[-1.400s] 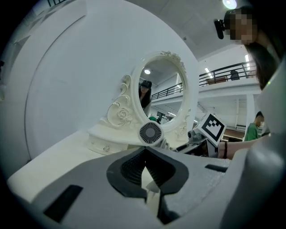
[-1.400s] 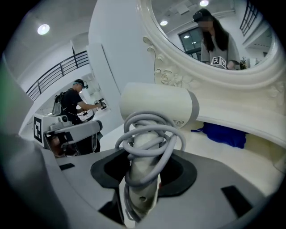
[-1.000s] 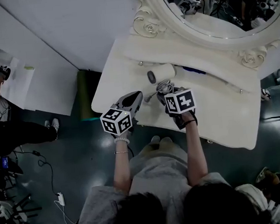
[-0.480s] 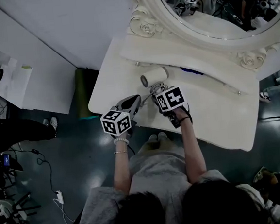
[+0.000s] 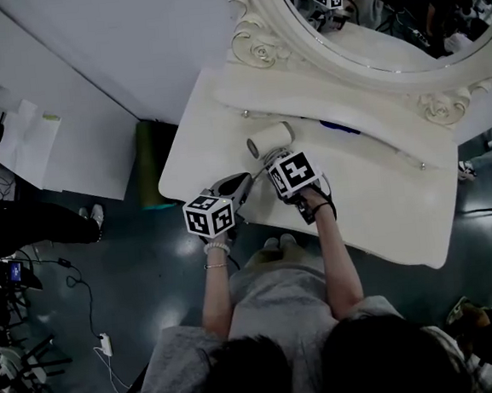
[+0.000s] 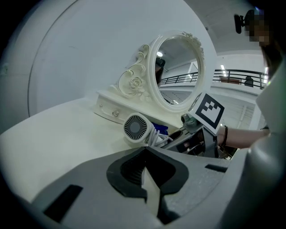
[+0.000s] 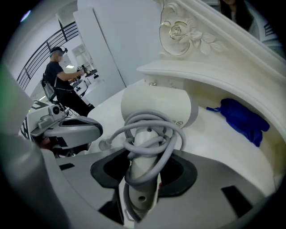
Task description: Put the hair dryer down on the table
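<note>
A white hair dryer (image 5: 271,138) with its grey cord wound round the handle lies low over the white dressing table (image 5: 383,196). Its round grille faces left. My right gripper (image 5: 272,156) is shut on the handle (image 7: 142,174), with the dryer's barrel (image 7: 156,106) pointing away from the jaws. I cannot tell whether the barrel touches the tabletop. My left gripper (image 5: 241,183) hovers at the table's front left edge, just left of the dryer (image 6: 135,128). Its jaws (image 6: 145,167) are shut with nothing between them.
An ornate oval mirror (image 5: 367,18) stands on a raised shelf at the back of the table. A blue cloth (image 5: 338,126) lies under that shelf, right of the dryer (image 7: 243,118). A green object (image 5: 147,166) stands on the floor left of the table. A person (image 7: 60,76) is in the background.
My right gripper has sunk toward the tabletop with the hair dryer and drifted slightly left. My left gripper has dropped a little too, staying shut.
</note>
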The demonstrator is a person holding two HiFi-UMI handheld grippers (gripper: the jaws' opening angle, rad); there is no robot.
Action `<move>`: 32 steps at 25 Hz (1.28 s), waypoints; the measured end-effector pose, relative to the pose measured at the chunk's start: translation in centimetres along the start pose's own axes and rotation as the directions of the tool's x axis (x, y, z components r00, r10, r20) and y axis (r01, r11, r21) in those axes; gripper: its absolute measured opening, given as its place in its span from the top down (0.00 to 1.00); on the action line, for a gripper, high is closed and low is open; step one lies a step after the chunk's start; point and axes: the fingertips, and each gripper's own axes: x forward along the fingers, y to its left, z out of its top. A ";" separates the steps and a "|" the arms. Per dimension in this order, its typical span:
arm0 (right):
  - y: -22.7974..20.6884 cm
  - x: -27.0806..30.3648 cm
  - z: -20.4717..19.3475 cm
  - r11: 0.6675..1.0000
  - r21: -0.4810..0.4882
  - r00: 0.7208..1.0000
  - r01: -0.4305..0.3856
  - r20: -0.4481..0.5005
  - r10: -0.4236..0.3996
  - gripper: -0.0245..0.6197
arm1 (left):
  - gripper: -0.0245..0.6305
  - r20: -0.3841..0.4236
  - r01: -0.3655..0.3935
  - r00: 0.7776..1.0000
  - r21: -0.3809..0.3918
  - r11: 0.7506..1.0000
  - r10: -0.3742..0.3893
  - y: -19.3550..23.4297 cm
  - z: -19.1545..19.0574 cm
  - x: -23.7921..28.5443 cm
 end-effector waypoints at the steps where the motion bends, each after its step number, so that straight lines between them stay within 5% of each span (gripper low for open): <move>1: 0.0 0.1 0.0 1.000 -0.007 1.000 0.007 -0.004 -0.007 0.67 | 0.96 -0.001 0.001 1.000 -0.003 1.000 -0.001 0.0 0.0 0.0; 15: 0.7 0.8 0.0 0.989 -0.104 0.993 0.101 -0.050 -0.107 0.66 | 0.96 -0.008 0.015 1.000 -0.036 0.999 -0.016 0.1 -0.8 -0.4; 32: 1.3 0.0 0.8 0.990 -0.126 0.997 0.069 0.029 -0.066 0.58 | 0.96 0.041 0.022 0.999 -0.015 1.000 -0.022 -0.2 -0.3 -1.3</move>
